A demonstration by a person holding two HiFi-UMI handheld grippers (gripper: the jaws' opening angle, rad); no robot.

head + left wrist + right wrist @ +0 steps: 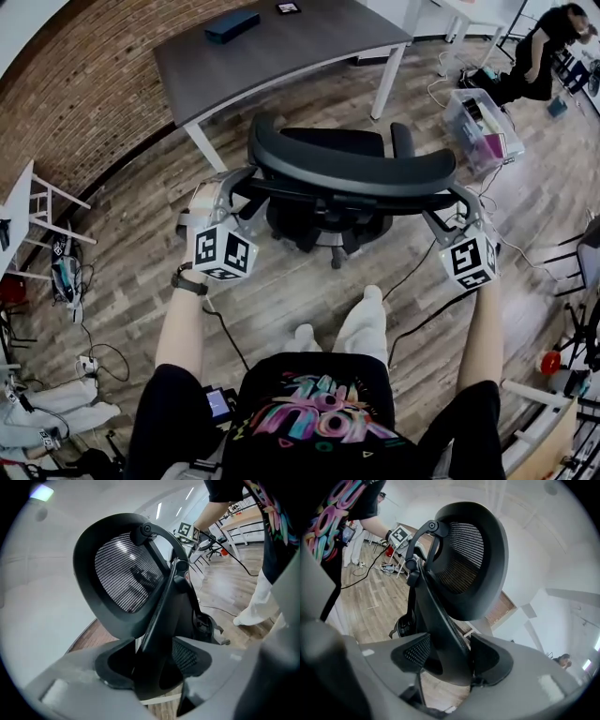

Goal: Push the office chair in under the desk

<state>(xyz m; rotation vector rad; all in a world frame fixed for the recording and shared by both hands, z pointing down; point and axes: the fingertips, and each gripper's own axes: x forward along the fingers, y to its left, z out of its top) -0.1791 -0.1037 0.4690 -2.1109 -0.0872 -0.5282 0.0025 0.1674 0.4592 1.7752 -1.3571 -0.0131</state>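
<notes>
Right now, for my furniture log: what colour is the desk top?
Dark grey; the desk top shows best in the head view.

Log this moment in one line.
left gripper: clamped on chair back | right gripper: clamped on chair back | chair: in front of desk, not yet under it

Centre frame: black mesh-backed office chair (352,173), fine horizontal ribbing across the mesh. Upper middle: dark grey flat desk top (281,42) on white legs. Grey-brown wood-plank floor (122,234); upper left, red-brown brick wall (84,84). Black-and-white square markers on pale grey left gripper (244,186) and right gripper (456,197). Bottom centre: multicoloured print on black T-shirt (314,417).
</notes>
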